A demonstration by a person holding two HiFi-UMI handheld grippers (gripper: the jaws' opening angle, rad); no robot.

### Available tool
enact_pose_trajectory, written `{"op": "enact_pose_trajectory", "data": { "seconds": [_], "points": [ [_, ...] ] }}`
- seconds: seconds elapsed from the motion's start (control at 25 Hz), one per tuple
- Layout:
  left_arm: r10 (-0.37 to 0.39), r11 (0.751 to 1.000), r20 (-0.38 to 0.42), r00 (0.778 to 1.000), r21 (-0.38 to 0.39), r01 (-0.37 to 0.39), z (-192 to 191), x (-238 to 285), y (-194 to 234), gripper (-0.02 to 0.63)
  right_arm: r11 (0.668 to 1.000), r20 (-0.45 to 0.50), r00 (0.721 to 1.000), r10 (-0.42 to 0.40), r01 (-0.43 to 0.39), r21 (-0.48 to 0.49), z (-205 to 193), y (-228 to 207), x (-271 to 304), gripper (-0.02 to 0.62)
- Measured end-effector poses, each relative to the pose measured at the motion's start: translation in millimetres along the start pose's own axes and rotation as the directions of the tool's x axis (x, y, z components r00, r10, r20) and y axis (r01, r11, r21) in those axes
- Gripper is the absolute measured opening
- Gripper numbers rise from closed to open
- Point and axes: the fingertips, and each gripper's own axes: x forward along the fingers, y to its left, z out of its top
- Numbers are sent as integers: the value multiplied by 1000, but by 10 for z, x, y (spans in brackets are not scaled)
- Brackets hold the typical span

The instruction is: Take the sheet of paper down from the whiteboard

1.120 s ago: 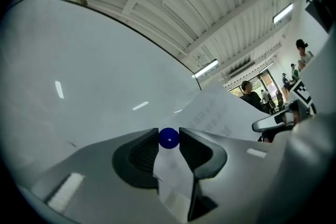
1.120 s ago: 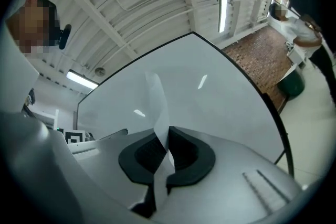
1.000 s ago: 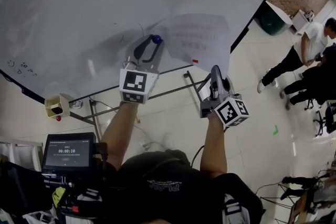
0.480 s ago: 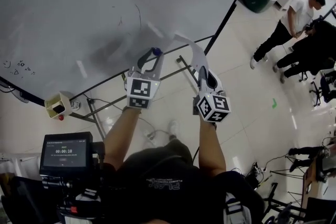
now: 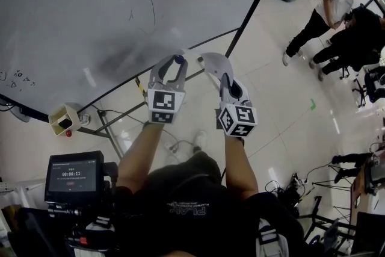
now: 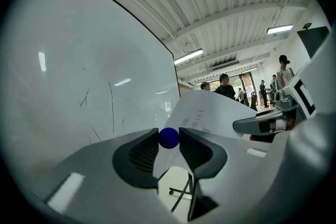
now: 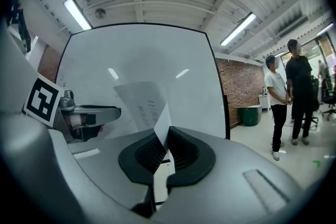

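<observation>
The paper [image 7: 140,99] looked light and floppy, curling in the air just off the whiteboard [image 5: 90,3]. The right gripper [image 7: 164,152] was pinching one edge, probably the safest place to hold it. The left gripper [image 6: 169,140] was clamped on a blue magnet [image 6: 169,137].

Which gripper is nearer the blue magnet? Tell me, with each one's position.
Left. The left gripper pinches the blue magnet between its jaws; the right gripper is off to its right, clamped on the sheet of paper.
</observation>
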Motion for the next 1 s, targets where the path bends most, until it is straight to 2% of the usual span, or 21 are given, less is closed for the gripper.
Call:
{"op": "enact_pose_trajectory", "data": {
  "seconds": [0.28,0.64,1.0],
  "points": [
    [18,1000,20,1000,-7,-18,43,-44,49,124,997,-4,998,-63,63,-49,22,-70,-23,14],
    [48,999,13,999,-21,-47,-33,-77,134,124,993,-11,994,-108,107,-48,-1,-194,-24,14],
    [53,998,-8,999,-18,-53,-121,-84,157,124,993,-3,994,-105,105,-57,12,-153,-2,14]
  ]
}}
